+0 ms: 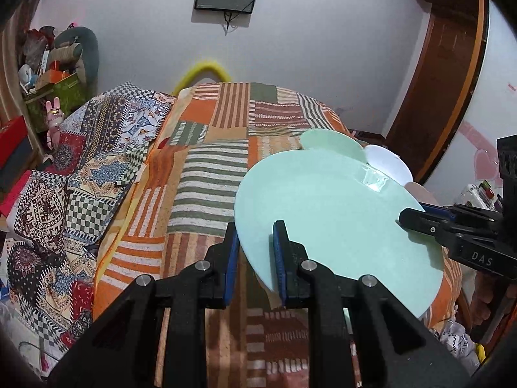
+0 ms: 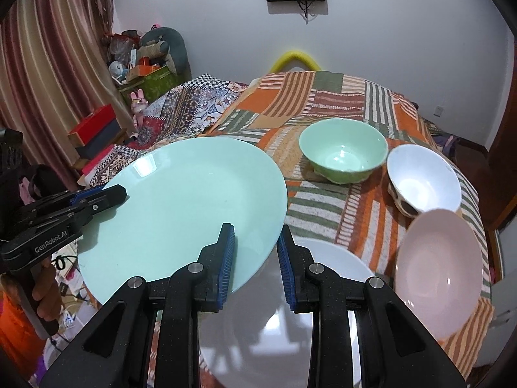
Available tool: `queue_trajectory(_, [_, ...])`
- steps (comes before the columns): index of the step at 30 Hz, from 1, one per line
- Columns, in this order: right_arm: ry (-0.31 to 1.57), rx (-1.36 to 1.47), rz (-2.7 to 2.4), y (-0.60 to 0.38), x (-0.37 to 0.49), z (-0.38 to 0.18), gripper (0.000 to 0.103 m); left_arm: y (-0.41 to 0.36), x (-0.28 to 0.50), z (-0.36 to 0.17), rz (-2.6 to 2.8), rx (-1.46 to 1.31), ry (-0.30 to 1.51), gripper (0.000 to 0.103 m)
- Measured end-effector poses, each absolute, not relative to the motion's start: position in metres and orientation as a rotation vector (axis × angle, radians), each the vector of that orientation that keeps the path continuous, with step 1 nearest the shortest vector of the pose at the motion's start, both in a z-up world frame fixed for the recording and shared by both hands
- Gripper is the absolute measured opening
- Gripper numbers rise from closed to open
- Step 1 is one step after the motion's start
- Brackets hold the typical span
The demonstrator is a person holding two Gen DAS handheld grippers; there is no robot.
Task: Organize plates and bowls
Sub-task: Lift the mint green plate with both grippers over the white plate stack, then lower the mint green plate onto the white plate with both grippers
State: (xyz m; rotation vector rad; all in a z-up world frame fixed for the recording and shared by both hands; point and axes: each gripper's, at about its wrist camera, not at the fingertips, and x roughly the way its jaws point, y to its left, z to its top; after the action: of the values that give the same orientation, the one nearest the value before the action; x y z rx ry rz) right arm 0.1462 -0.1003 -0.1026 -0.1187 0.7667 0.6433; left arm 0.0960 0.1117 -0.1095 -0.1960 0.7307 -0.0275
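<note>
Both claws, the left claw (image 1: 255,258) and right claw (image 2: 257,258), are clamping opposite rims of the mint plate (image 2: 181,207), carrying it; next, lowering it onto the white plate (image 2: 323,291) beneath the right claw.

Mint plate (image 2: 181,207) centre-left, clamped at both rims by right gripper (image 2: 255,255) and left gripper (image 2: 106,195), white plate (image 2: 290,317) below, three bowls right

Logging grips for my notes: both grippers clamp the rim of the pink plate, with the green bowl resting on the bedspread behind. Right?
Not quite: the left gripper and right gripper clamp the mint-green plate, as the right wrist view shows. The green bowl does rest on the bedspread.
</note>
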Motion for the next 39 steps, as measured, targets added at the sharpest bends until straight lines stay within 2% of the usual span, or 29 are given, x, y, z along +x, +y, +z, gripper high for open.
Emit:
queue_trajectory(15, [0.787,-0.055,0.606,-0.141,0.126,-0.115,0.025,0.075,0.08,-0.123,-0.088,-0.182,0.768,0.019])
queue_trajectory(39, [0.894,0.029,0.519,-0.188,0.126,-0.158,0.025,0.025,0.103,-0.171,-0.153,-0.148,0.905,0.019])
